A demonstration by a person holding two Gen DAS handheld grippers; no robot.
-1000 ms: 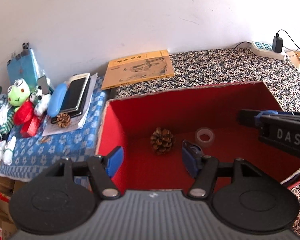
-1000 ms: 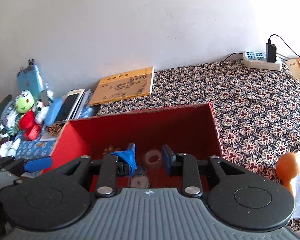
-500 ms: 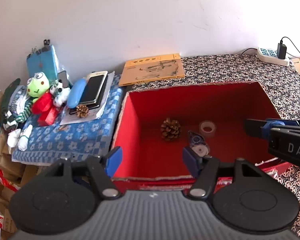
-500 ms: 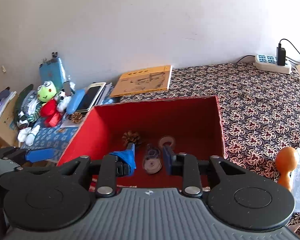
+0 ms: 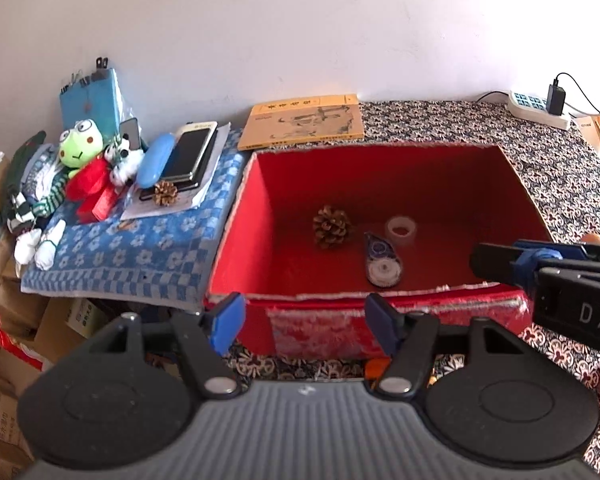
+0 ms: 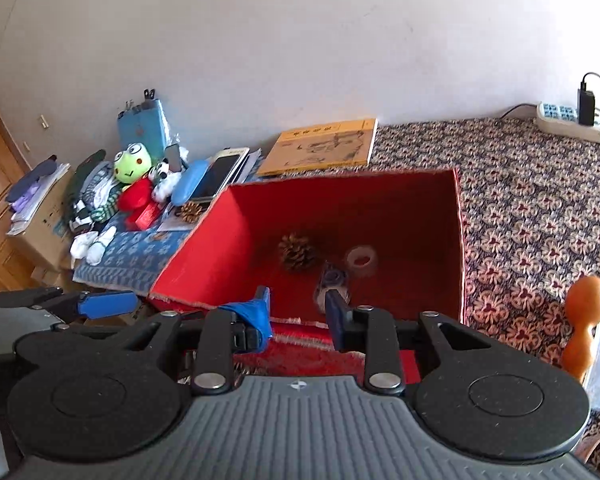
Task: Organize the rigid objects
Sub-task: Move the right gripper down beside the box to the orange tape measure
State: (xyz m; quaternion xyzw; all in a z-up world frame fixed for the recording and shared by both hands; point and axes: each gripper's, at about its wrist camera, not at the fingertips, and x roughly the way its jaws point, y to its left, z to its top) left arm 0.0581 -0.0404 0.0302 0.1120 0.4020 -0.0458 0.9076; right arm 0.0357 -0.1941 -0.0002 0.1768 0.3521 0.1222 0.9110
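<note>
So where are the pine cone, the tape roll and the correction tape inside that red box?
pine cone [image 5: 331, 226], left wrist view, centre of its scales.
tape roll [image 5: 401, 230], left wrist view, on its clear rim.
correction tape [image 5: 383, 261], left wrist view, middle of its casing.

left tool: jaws apart, nothing between, at the red box's near wall | box floor: pine cone, tape roll, correction tape nearest the front | right tool: over the box's right front corner
</note>
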